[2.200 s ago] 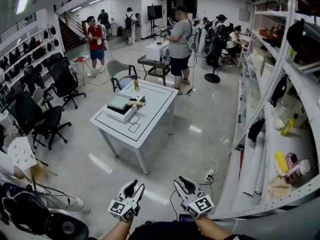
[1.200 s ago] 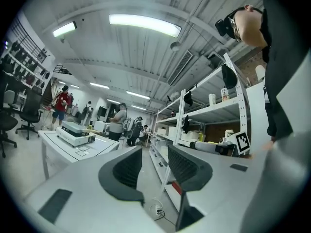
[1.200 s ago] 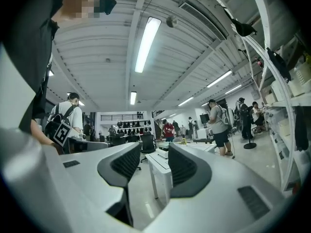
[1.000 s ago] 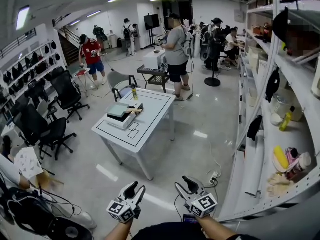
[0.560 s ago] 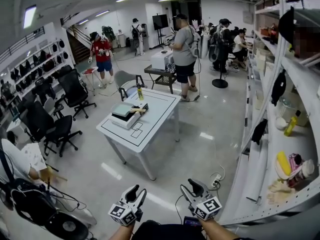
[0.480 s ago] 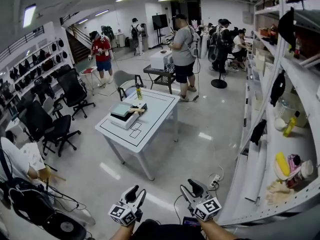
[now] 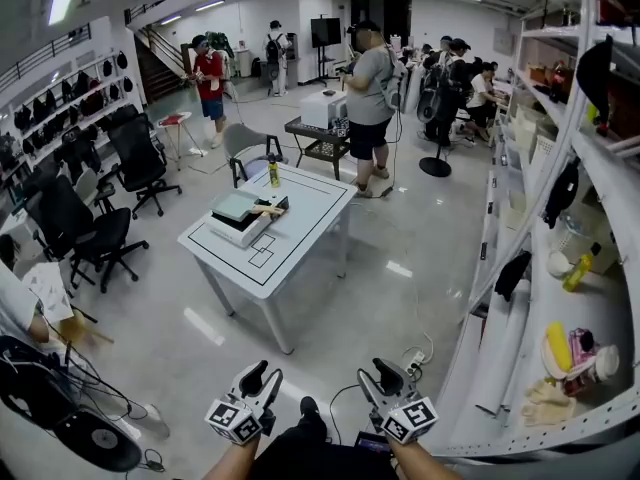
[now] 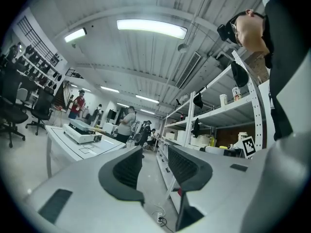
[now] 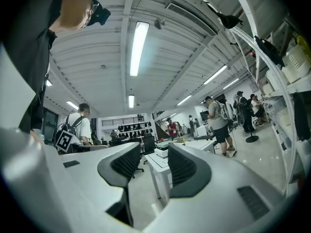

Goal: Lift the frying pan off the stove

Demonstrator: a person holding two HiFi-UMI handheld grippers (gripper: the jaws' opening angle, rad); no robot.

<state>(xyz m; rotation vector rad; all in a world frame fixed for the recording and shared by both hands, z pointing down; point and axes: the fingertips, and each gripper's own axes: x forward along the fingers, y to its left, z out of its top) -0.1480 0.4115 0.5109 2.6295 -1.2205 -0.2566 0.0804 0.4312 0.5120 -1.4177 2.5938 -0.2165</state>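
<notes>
Far ahead in the head view stands a white table (image 7: 300,230) with a white stove (image 7: 238,220) on it. On the stove lies the frying pan; its wooden handle (image 7: 268,209) points right. The pan's body is too small to make out. My left gripper (image 7: 262,378) and right gripper (image 7: 378,376) hang low over the floor, several steps short of the table, both open and empty. In the left gripper view the stove (image 8: 81,130) shows left of the open left gripper (image 8: 154,166). The table (image 9: 156,165) shows between the jaws of the right gripper (image 9: 154,165).
Black office chairs (image 7: 70,233) stand at the left. A tall shelving rack (image 7: 560,268) full of items lines the right side. A power strip and cable (image 7: 413,358) lie on the floor ahead. A yellow bottle (image 7: 273,173) stands at the table's far end. Several people (image 7: 372,98) stand beyond.
The head view has tilted down a little and shifted, and a shoe now shows between the grippers. Both grippers stay low, open and empty. The people at the back have shifted slightly.
</notes>
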